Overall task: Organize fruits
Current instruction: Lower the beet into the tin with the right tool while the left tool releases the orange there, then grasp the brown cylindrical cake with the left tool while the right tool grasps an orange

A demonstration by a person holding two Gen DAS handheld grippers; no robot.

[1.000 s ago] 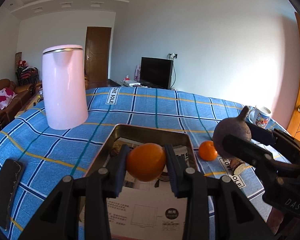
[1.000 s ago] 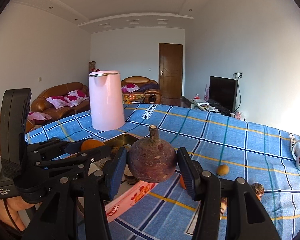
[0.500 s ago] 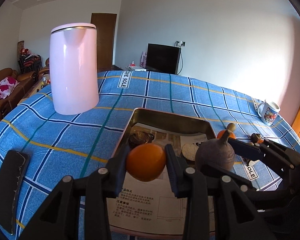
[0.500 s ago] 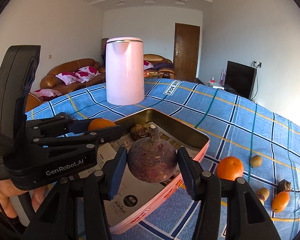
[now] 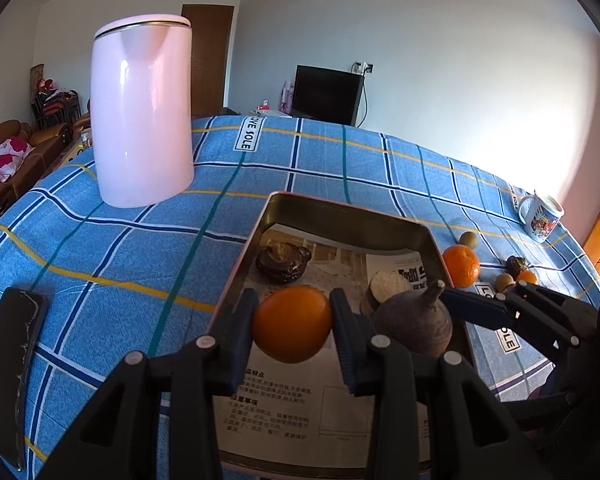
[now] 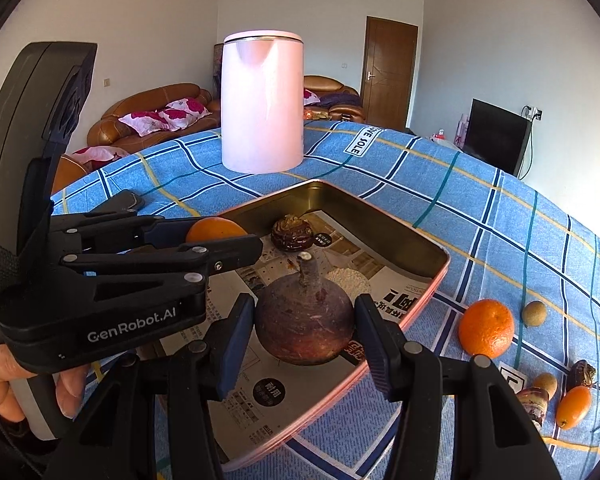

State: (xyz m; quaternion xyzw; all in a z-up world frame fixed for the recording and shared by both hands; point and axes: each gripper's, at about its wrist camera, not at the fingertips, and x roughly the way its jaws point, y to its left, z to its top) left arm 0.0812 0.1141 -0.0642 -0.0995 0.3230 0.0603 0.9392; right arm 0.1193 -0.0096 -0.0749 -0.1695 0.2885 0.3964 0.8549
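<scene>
Left wrist view, nearest first: the left gripper [image 5: 292, 322] pinches an orange [image 5: 292, 323] between its pads, poised over the near half of the metal tray [image 5: 430, 240], and just to its right the right gripper [image 6: 305, 330] clamps a dark purple root with a stubby stem [image 6: 305, 326], also above the tray's paper lining. Neither item has been set down yet, so I judge the sorting to be in its middle stretch. Already lying in the tray are a dark brown wrinkled fruit [image 5: 283, 262] toward the far left corner and a pale cut-faced piece [image 5: 388, 286] toward the right wall. Left to gather, out on the blue checked cloth of the worktop [image 5: 140, 248] beyond the tray's right side, are a second orange [image 6: 486, 328], a small brown round fruit [image 6: 534, 313], another small tan one [image 6: 545, 385], a small oval orange fruit [image 6: 574, 406], a dark shrivelled piece [image 6: 582, 374] and a purplish lump [image 6: 532, 404] at the frame edge. The two grippers sit close together, so lowering both loads at once risks a bump. A dark phone-like slab [image 5: 14, 364] lies at the near left, well clear. Farther back a tall pink kettle [image 5: 142, 110] stands behind the tray, a mug [image 5: 540, 216] sits at the far right edge, and a television [image 5: 326, 94] and sofa [image 6: 156, 116] lie beyond.
</scene>
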